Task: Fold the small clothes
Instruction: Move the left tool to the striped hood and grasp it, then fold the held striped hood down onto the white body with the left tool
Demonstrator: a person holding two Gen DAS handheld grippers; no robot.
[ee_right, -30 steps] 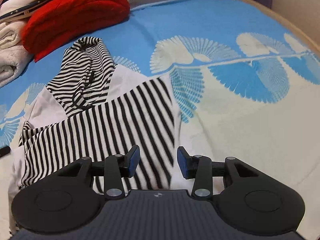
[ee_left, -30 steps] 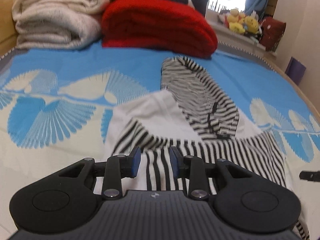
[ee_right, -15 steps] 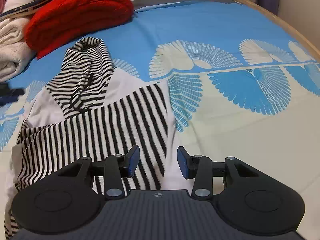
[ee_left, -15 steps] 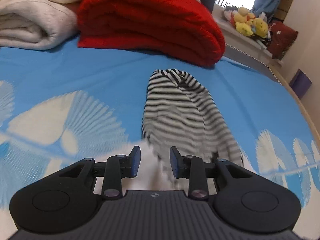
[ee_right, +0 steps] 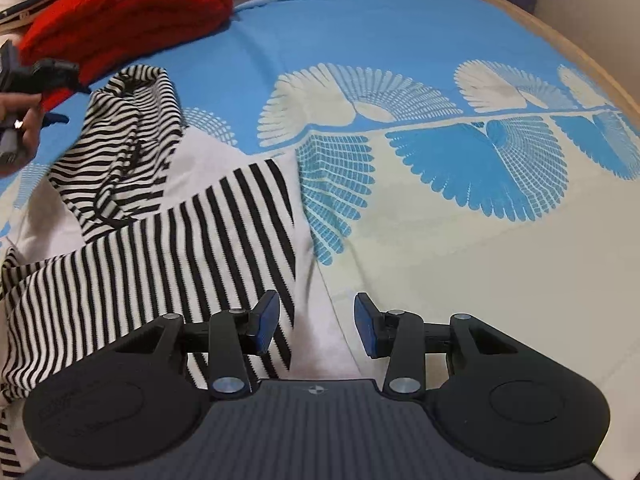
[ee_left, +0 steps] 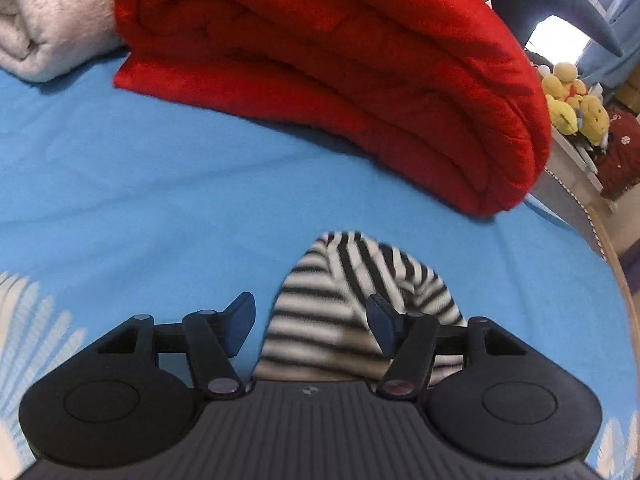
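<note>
Left gripper (ee_left: 310,322), jaws just opened wide and empty, was poised over the striped hood (ee_left: 352,300), whose long axis ran straight ahead; right gripper (ee_right: 316,322), half-open, was held at the garment's hem.

Your left gripper (ee_left: 311,322) is hanging over the bedspread (ee_left: 140,184) w/ jaws apart; they've just been opening wider. The striped sleeve (ee_left: 340,300) end is lying between the pads (ee_left: 240,322), nearer the right pad, but neither is pressing it, so nothing's being held. Sleeve is looking blurred, black & white stripes curving over its rounded tip. Just beyond the tip, a folded red blanket (ee_left: 340,80) is filling the top of the view, sitting on the blue cloth. A grey-white blanket (ee_left: 48,20) is sitting beside it at top left. Yellow plush toys (ee_left: 572,100) are sitting far right, off the bed.
</note>
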